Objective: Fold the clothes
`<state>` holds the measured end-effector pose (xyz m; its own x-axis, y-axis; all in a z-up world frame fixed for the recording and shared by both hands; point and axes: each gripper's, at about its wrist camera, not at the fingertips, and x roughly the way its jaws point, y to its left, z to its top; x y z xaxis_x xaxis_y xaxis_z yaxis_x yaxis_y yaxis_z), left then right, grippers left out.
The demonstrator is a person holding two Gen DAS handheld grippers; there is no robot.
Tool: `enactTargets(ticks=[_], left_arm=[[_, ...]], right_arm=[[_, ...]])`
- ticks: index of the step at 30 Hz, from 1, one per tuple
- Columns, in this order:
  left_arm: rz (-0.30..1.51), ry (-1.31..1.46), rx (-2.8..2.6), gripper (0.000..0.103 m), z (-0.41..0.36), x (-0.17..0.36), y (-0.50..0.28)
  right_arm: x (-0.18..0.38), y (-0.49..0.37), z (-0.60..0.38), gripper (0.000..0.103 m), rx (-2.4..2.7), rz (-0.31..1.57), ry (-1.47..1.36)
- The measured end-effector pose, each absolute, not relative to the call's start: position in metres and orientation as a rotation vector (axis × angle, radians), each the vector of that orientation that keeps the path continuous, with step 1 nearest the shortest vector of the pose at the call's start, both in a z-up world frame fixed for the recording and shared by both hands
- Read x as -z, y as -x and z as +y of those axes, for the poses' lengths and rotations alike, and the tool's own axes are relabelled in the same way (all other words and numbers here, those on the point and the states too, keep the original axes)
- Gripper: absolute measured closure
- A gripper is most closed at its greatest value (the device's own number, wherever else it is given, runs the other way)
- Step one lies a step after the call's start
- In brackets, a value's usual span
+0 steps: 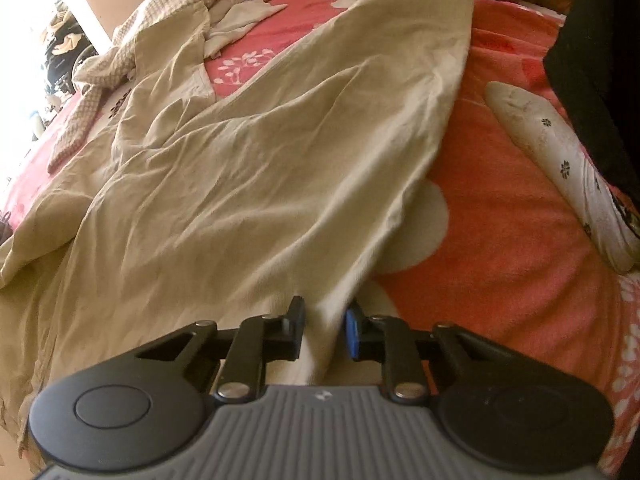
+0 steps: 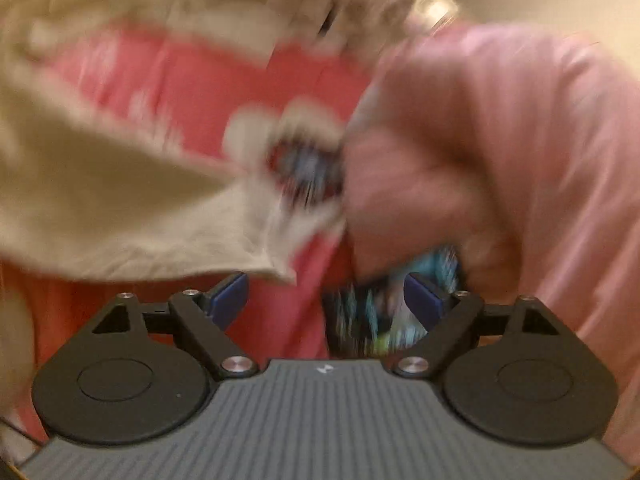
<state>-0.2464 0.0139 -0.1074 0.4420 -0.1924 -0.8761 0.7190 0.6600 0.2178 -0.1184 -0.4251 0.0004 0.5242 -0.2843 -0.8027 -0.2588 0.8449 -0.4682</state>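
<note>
A large beige garment (image 1: pixel 256 168) lies spread and wrinkled across the red floral bedspread (image 1: pixel 500 220). My left gripper (image 1: pixel 322 330) is shut on a fold of its near edge, the cloth pinched between the fingers. In the blurred right wrist view, my right gripper (image 2: pixel 326 300) is open and holds nothing. A corner of the beige garment (image 2: pixel 140 216) hangs just beyond its left finger (image 2: pixel 228 300).
A checked beige garment (image 1: pixel 160 24) and other crumpled clothes lie at the far side of the bed. A white floral pillow (image 1: pixel 560 168) lies at the right. A pink cloth mass (image 2: pixel 500 160) fills the right of the right wrist view, with a colourful object (image 2: pixel 384 312) below it.
</note>
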Motion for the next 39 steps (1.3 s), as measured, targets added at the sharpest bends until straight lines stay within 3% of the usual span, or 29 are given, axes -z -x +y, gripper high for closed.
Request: enactTargets(ticks=[5, 9, 12, 16, 17, 19, 20, 23, 24, 27, 35, 39], left_arm=[[0.966, -0.611, 0.606, 0.085, 0.014, 0.106, 0.245], [0.971, -0.583, 0.592, 0.088, 0.015, 0.105, 0.243], [0.963, -0.574, 0.573, 0.092, 0.013, 0.105, 0.243], [0.956, -0.563, 0.569, 0.095, 0.013, 0.103, 0.243], [0.949, -0.560, 0.568, 0.095, 0.014, 0.101, 0.244], [0.941, -0.542, 0.571, 0.096, 0.016, 0.097, 0.246], [0.938, -0.532, 0.572, 0.096, 0.016, 0.095, 0.246], [0.939, -0.507, 0.582, 0.097, 0.019, 0.091, 0.245], [0.938, -0.498, 0.589, 0.097, 0.020, 0.089, 0.245], [0.918, -0.457, 0.602, 0.099, 0.027, 0.078, 0.242], [0.810, -0.168, 0.487, 0.100, 0.081, 0.009, 0.215], [0.800, -0.130, 0.523, 0.100, 0.088, -0.010, 0.224]], right_arm=[[0.004, 0.128, -0.451, 0.018, 0.032, 1.165, 0.499], [-0.006, 0.137, -0.486, 0.015, -0.032, 1.079, -0.134], [0.042, 0.142, -0.502, 0.015, -0.061, 1.077, -0.641], [0.107, 0.142, -0.505, 0.020, 0.052, 1.035, -0.894], [0.120, 0.143, -0.505, 0.024, 0.069, 1.020, -0.951], [0.138, 0.146, -0.502, 0.051, 0.096, 1.004, -1.038], [0.142, 0.147, -0.502, 0.055, 0.112, 0.993, -1.062], [0.145, 0.151, -0.503, 0.088, 0.140, 0.954, -1.099], [0.141, 0.152, -0.507, 0.094, 0.133, 0.928, -1.111], [0.115, 0.145, -0.505, 0.097, 0.096, 0.830, -1.107], [-0.018, 0.038, -0.434, 0.098, -0.195, 0.610, -0.912], [-0.098, 0.045, -0.401, 0.098, -0.338, 0.449, -0.745]])
